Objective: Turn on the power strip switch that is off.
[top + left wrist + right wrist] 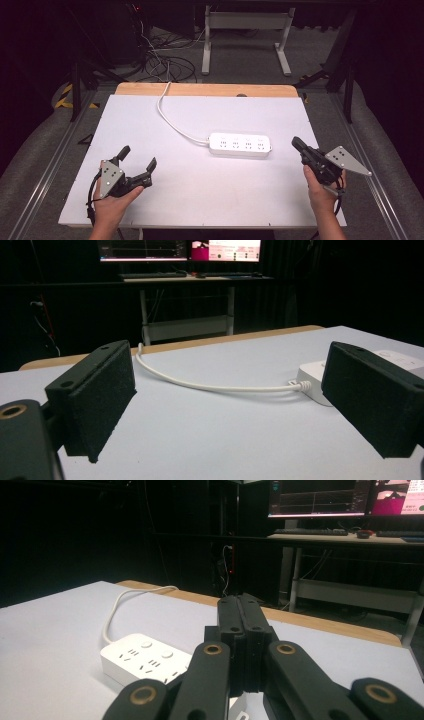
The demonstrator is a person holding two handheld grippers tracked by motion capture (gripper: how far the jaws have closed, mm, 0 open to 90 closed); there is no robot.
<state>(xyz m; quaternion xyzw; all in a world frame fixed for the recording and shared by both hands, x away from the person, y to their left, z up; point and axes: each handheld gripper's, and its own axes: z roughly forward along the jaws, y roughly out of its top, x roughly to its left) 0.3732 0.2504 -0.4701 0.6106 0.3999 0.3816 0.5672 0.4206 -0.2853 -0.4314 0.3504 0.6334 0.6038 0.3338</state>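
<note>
A white power strip [240, 144] lies flat near the middle of the white table [200, 200], its white cord [172, 122] curving off toward the far left edge. My left gripper [137, 156] rests low at the near left, held by a hand, jaws wide open with nothing between them. In the left gripper view the strip's end [312, 382] and the cord [210, 386] lie ahead between the open pads. My right gripper [296, 143] is at the near right, just right of the strip, jaws shut and empty. The right gripper view has the strip [142, 665] just left of the shut jaws [243, 602].
A wooden strip [205, 90] borders the table's far edge. Beyond it are a white desk frame [245, 35], loose cables on the floor [165, 65], and monitors [340, 497] on a desk. Metal rails run along both table sides.
</note>
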